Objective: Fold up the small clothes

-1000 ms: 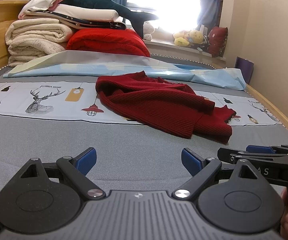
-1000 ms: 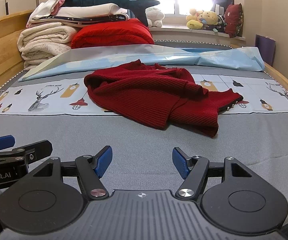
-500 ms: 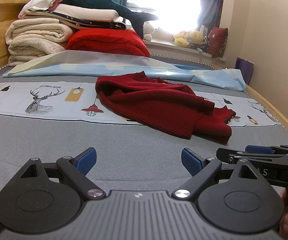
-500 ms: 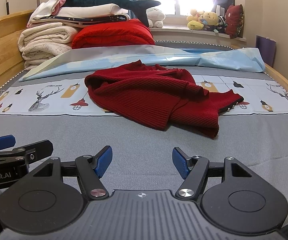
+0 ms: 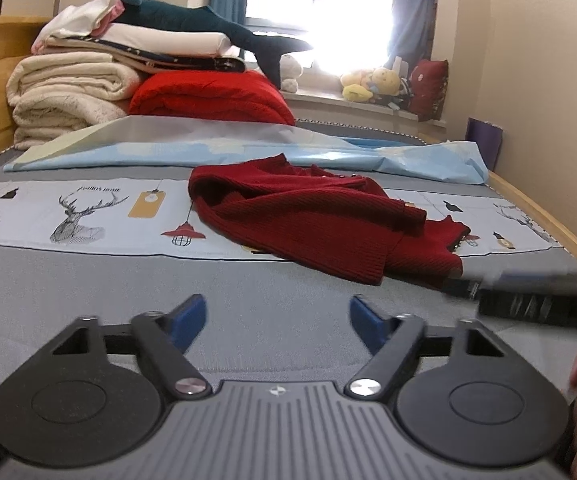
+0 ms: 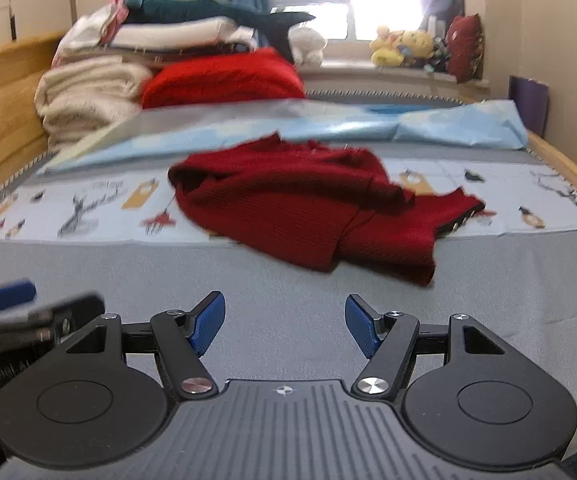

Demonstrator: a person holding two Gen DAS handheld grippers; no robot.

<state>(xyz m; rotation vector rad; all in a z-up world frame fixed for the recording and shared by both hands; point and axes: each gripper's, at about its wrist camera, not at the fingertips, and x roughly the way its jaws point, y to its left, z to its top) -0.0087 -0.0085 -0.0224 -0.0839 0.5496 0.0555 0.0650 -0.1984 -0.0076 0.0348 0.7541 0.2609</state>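
Sunlit bedroom: on a grey bed (image 5: 88, 292) with a lamp-and-deer printed strip, a crumpled dark red sweater (image 5: 320, 216) lies across the middle, ahead of both tools. Left tool (image 5: 276, 314) hovers over bare mattress, its jaws closing with nothing between them. Right tool (image 6: 284, 320) stands wide and empty just beside it. Folded blankets (image 5: 68, 92) are piled near the wooden headboard.

bed (image 5: 88, 280) | on it: red sweater (image 5: 320, 220), printed sheet (image 5: 88, 216), seemingly folded blankets (image 5: 68, 96)
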